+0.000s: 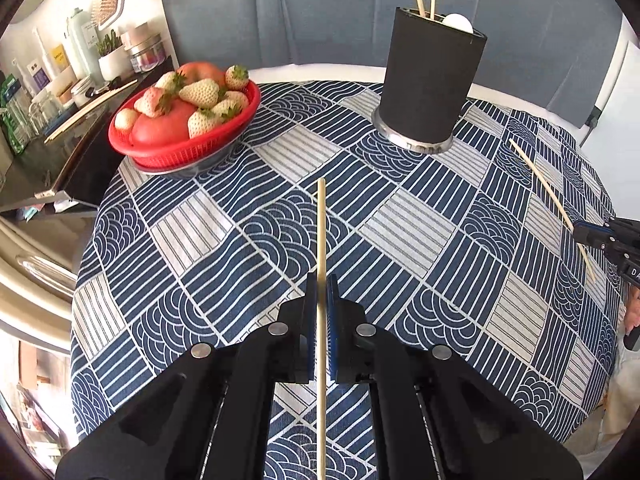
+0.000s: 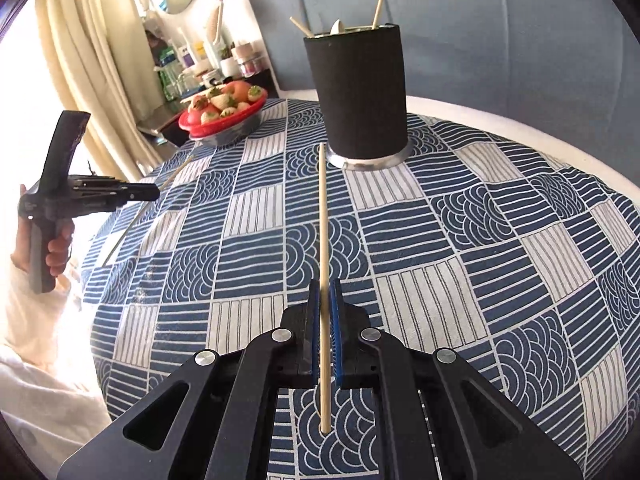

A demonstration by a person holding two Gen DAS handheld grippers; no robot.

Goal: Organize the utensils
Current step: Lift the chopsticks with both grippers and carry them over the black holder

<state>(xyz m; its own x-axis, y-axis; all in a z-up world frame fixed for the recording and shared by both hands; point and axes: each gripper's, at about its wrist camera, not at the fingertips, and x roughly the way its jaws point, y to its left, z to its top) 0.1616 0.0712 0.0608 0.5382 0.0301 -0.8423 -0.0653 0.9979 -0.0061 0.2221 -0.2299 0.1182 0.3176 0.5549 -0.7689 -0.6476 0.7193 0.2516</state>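
The utensil holder (image 1: 430, 80) stands at the table's (image 1: 280, 208) far side, two chopsticks (image 1: 426, 3) and a spoon (image 1: 458, 22) inside it. The fruit basket (image 1: 184, 120) sits to its left near the edge. Each gripper, left (image 1: 321, 312) and right (image 2: 325, 312), has a chopstick between its fingers, pointing forward over the table.
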